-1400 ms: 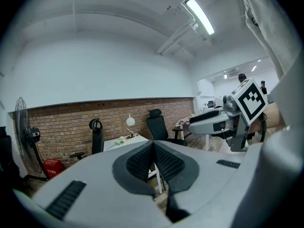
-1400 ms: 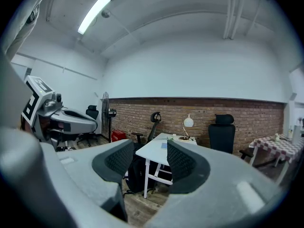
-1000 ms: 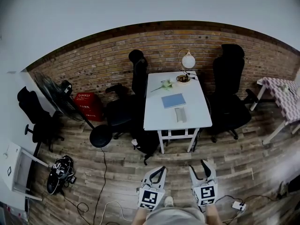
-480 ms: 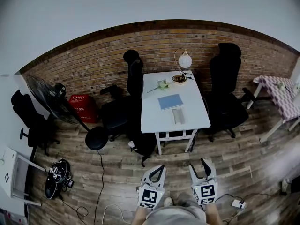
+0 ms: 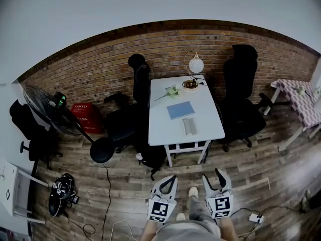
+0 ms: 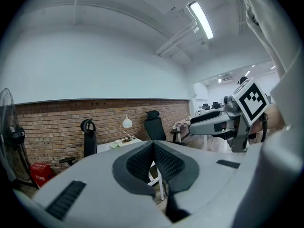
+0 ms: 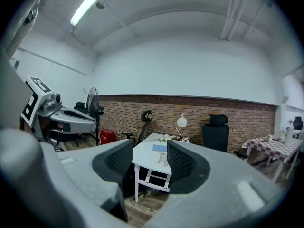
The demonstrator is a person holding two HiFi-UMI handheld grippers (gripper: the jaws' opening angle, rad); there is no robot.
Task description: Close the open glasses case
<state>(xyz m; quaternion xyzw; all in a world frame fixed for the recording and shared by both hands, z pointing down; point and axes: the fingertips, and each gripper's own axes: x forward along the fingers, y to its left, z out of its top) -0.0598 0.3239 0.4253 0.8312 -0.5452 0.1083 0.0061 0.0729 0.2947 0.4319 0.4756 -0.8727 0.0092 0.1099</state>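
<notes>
While on table, glasses case beyond right tongs

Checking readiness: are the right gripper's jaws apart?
Yes, the right gripper shows a gap between its jaws, with the table visible through it.

Each hand carries a pale grey moulded plastic tool, the left gripper and the right gripper. Both taper to narrow tips lined with black dimpled rubber pads. A white cube with black square markers caps each base. The person wears grey clothing and pale shoes.
</notes>
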